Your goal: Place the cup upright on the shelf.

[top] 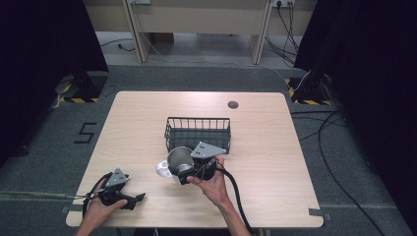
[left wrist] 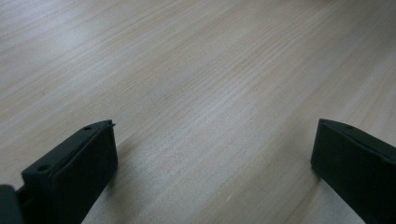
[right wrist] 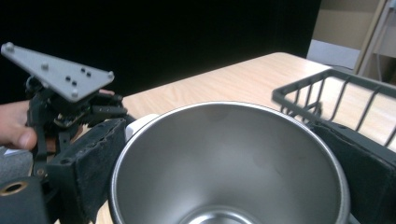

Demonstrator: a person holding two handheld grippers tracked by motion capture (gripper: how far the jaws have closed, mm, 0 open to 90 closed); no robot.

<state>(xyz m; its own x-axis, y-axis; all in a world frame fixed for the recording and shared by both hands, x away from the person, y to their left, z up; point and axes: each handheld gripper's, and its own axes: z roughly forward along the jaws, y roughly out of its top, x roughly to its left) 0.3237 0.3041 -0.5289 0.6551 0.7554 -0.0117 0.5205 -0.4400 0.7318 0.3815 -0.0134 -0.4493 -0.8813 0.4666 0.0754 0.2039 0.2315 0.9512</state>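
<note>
A light wood-grain table point(top: 275, 147) with rounded corners stands on grey carpet point(top: 44, 157), a small round dark cap point(top: 233, 104) set into its top toward twelve o'clock. Black curtains point(top: 39, 44) hang at nine and three o'clock, with yellow-and-black striped stand bases point(top: 74, 99) at their feet and black cables point(top: 339, 147) trailing across the floor at three o'clock. At twelve o'clock pale wooden furniture point(top: 196, 19) lines the far side, and a black numeral "5" point(top: 84, 132) marks the carpet at nine o'clock.
</note>
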